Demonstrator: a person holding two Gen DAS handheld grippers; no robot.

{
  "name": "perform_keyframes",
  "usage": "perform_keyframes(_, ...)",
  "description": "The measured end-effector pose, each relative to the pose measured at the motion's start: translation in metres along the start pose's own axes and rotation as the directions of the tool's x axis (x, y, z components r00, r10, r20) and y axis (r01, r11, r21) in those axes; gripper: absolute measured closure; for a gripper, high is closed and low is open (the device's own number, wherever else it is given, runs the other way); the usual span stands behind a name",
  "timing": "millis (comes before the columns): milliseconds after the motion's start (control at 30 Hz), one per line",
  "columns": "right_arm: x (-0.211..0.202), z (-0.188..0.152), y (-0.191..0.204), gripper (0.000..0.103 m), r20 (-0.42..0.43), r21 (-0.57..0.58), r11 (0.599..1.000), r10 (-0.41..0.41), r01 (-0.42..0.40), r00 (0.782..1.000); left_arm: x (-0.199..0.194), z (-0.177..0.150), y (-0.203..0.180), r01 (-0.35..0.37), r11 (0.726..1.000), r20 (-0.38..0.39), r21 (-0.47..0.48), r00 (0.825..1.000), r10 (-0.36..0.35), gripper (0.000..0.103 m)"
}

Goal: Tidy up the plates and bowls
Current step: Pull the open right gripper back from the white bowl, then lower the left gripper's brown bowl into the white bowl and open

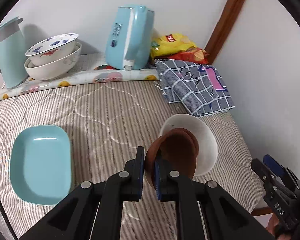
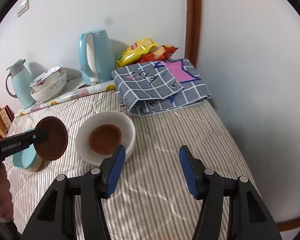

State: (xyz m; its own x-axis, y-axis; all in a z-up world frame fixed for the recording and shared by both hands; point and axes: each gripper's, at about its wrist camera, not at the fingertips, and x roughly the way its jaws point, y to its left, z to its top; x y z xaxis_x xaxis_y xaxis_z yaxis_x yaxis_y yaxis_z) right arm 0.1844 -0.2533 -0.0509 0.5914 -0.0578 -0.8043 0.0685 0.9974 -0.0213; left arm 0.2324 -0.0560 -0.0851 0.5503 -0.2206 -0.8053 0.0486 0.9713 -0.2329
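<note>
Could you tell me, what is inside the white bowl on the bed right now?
Not empty: the white bowl holds one brown saucer, lying flat in its bottom.

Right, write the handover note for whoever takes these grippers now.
Left gripper: shut on a brown saucer, held on edge above the striped cover.
Right gripper: open, empty, just short of the white bowl.
A second brown saucer already lies in the white bowl.
Blue dish sits left of it; two patterned bowls are stacked at the back by the kettle.
Left: set down the held saucer, probably with its twin, then group the remaining dishes.
</note>
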Motion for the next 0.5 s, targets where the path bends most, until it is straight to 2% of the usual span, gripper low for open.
perform_keyframes(233, -0.012, -0.018, -0.026, 0.047, 0.010, 0.049, 0.999, -0.011, 0.011, 1.000, 0.015, 0.004, -0.022, 0.021, 0.999, -0.019, 0.041, 1.000, -0.020, 0.094)
perform_keyframes(500, 0.004, -0.035, -0.053, 0.047, -0.040, 0.119, 0.992, -0.023, 0.027, 0.999, 0.045, 0.015, -0.041, 0.006, 0.996, -0.044, 0.084, 0.999, -0.002, 0.094)
